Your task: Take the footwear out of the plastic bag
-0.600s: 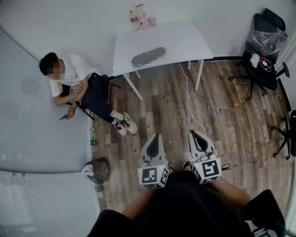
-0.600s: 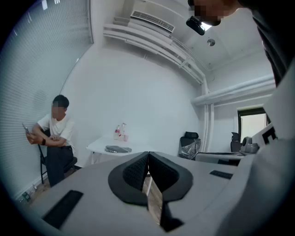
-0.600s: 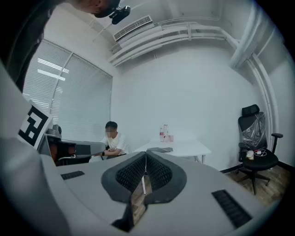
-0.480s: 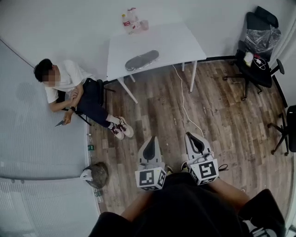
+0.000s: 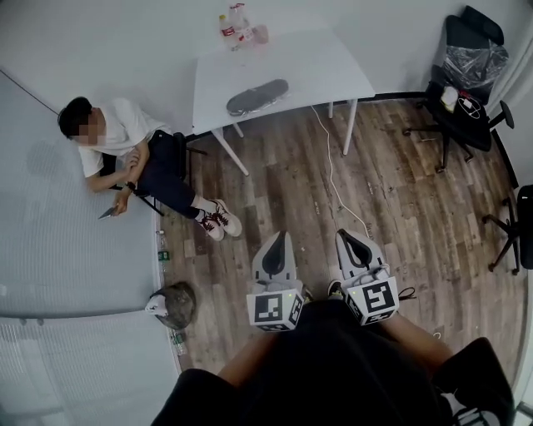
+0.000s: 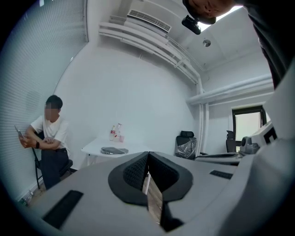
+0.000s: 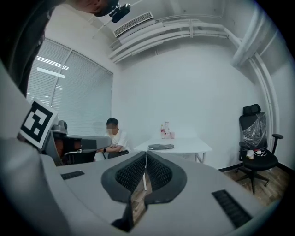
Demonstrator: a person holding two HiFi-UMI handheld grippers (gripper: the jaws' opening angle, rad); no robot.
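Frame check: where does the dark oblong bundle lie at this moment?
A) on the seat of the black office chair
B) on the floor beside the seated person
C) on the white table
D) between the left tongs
C: the dark oblong bundle lies flat on the white table, apart from the bottles at the table's far corner.

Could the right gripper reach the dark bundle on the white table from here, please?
Probably not: the right gripper is far short of the dark bundle, but open floor leaves the way free.
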